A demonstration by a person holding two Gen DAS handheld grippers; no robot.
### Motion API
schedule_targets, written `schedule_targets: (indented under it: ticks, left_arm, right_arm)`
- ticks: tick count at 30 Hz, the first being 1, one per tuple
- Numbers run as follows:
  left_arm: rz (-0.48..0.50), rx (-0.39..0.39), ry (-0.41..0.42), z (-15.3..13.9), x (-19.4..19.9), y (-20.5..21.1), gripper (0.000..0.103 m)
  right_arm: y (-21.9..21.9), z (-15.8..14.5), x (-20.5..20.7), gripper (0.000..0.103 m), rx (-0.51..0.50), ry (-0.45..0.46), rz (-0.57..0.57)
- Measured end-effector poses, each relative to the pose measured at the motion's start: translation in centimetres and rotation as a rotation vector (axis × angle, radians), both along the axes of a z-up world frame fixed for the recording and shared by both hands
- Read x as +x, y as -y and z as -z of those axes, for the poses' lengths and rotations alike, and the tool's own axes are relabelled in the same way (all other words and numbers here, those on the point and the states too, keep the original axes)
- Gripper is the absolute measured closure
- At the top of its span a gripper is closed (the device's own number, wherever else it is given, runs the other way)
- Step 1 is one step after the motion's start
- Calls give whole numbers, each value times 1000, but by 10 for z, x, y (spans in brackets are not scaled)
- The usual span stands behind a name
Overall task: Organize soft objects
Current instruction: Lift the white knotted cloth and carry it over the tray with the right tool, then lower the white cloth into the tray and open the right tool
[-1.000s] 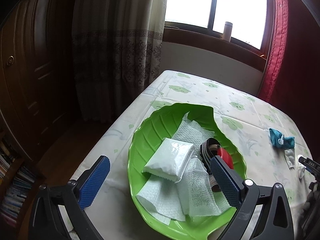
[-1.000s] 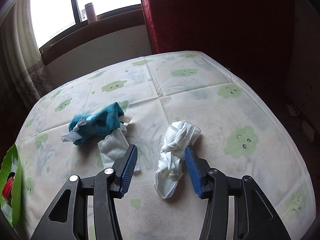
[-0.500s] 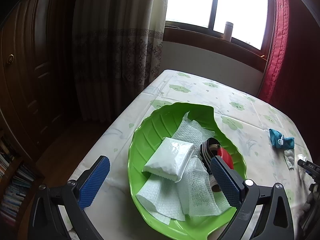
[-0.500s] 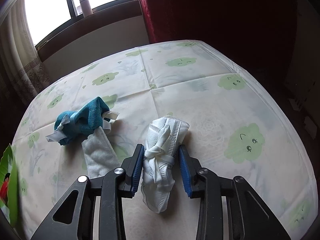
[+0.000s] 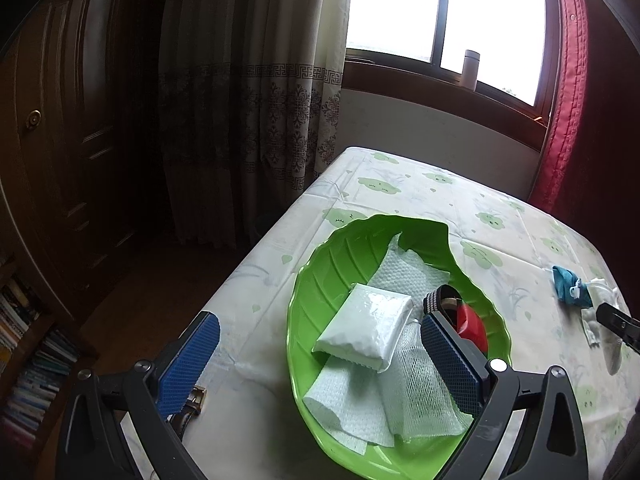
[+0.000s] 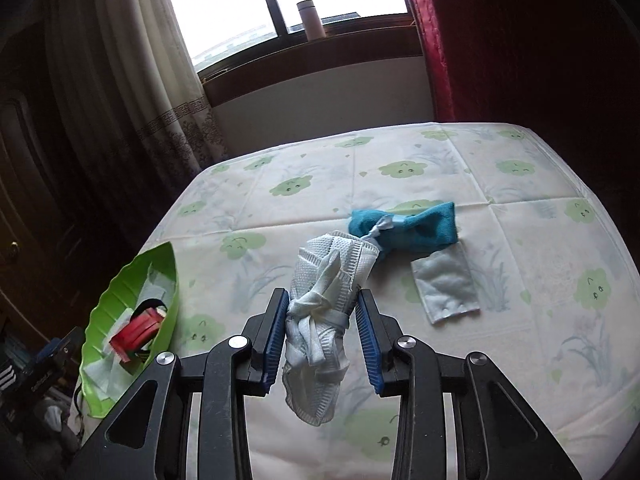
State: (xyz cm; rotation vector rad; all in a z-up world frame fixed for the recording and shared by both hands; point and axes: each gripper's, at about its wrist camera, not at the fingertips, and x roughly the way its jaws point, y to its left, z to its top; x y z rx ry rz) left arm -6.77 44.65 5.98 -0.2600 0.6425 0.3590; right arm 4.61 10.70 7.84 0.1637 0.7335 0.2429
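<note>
My right gripper (image 6: 323,334) is shut on a white mesh cloth bundle (image 6: 326,300), lifted off the table with its lower end hanging. On the tablecloth beyond lie a teal cloth (image 6: 404,226) and a small white pouch (image 6: 446,282). A green leaf-shaped tray (image 5: 340,264) holds a white tissue pack (image 5: 366,326), white mesh and paper cloths (image 5: 412,396), a striped strap (image 5: 434,298) and something red (image 5: 472,326). My left gripper (image 5: 320,364) hovers open above the tray's near side, holding nothing. The tray (image 6: 116,300) also shows at the lower left of the right wrist view.
The table (image 6: 400,168) wears a white cloth printed with green clouds. A window sill behind carries a white bottle (image 6: 311,20). Curtains (image 5: 248,100) hang at the left, a red one (image 6: 430,40) at the right. A bookshelf (image 5: 28,368) stands on the floor left of the table.
My right gripper has shut on the white mesh bundle, lifted it and swung left toward the tray. The left gripper has barely moved.
</note>
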Motion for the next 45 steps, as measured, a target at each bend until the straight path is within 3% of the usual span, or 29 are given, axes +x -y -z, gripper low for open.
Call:
schedule_targets:
  ticks: [8,16,29,33,45]
  left_arm:
    - [-38,21,14,-4,-5,-12,0]
    - [-68,29,26,-8,-9,-22,1]
    - [-93,43,32,-10,-11,-26,1]
    - [-88,46,30,-9,-10,-25,0]
    - [-85,51,30,-10,-10,-22,0]
  right_arm:
    - [-106,-4,-37,68,52,-19,-296]
    - [-172,-9,-62,67,41,10,-462]
    - [-215,4,-60,65,11,6,-561]
    - [-213,7,-60,58,14,3,-569]
    - [-196,7,-63,57,31,9,-534]
